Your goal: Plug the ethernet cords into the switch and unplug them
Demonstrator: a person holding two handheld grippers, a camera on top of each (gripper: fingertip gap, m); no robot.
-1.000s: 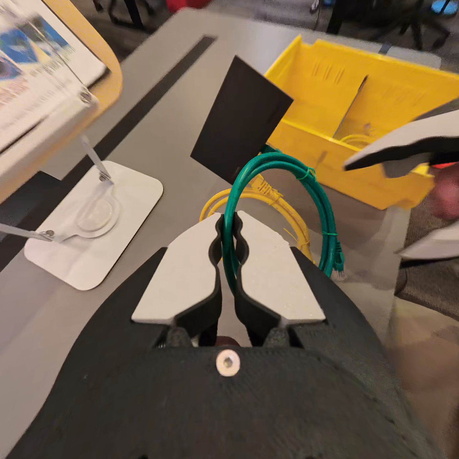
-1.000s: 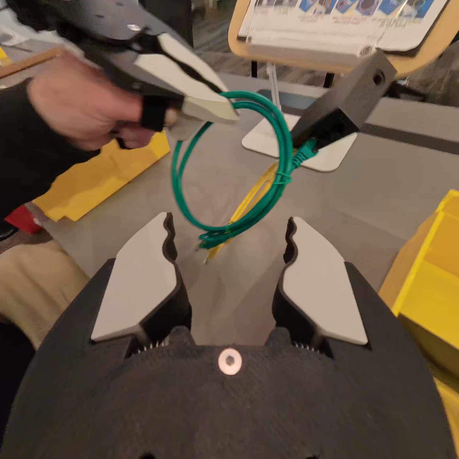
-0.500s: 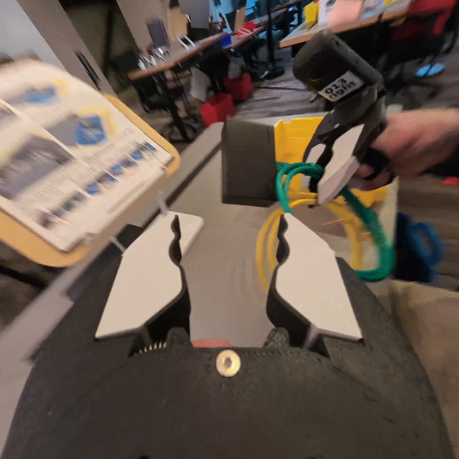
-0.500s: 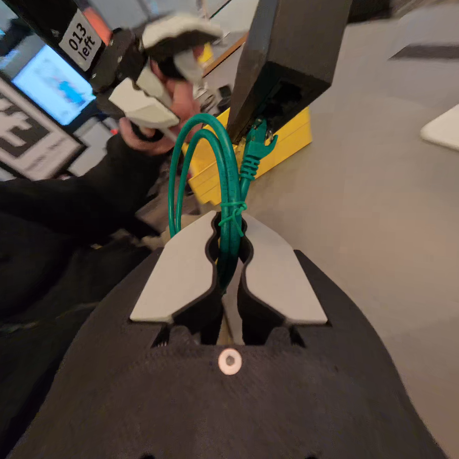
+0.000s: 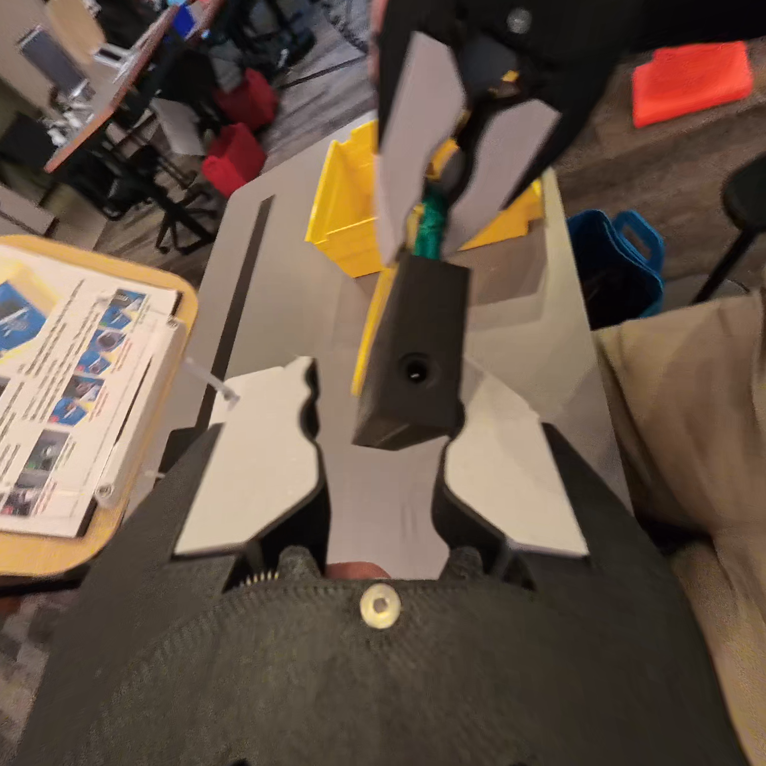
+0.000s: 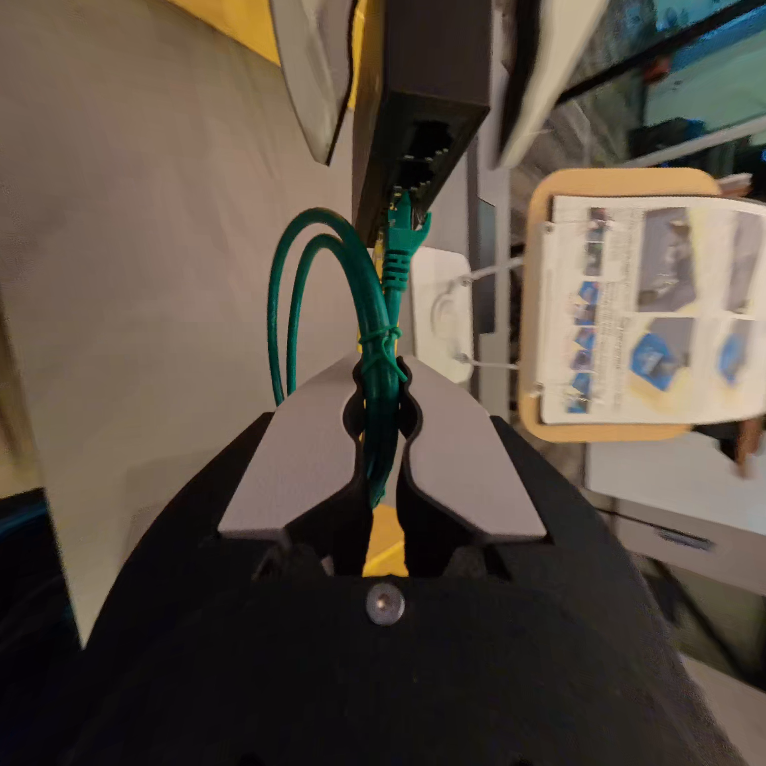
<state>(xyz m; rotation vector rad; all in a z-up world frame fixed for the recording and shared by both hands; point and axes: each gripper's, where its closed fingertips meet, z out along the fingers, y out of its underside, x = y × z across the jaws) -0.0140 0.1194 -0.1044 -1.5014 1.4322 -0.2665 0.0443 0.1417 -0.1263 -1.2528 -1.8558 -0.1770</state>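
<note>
The black switch (image 5: 414, 364) is off the table, with the green cord's plug (image 6: 400, 244) in one of its ports. A yellow plug (image 6: 377, 253) shows just beside it. My right gripper (image 6: 379, 369) is shut on the tied green cord bundle (image 6: 379, 393), whose loops (image 6: 290, 298) arc out to the left. In the left wrist view the right gripper (image 5: 431, 232) reaches in from above, on the green cord (image 5: 431, 224). My left gripper (image 5: 389, 373) is open, with its fingers on either side of the switch's near end. I cannot tell whether they touch it.
A grey table (image 5: 290, 311) lies below, with a yellow bin (image 5: 352, 215) at its far end. A wooden board with a printed sheet (image 5: 62, 393) stands at the left on a white base (image 6: 443, 306). A blue bag (image 5: 613, 265) and a tan trouser leg (image 5: 684, 414) are at the right.
My left gripper let go of the green cord and opened; my right gripper shut on the bundle. The open left fingers have now come around the switch's end.
</note>
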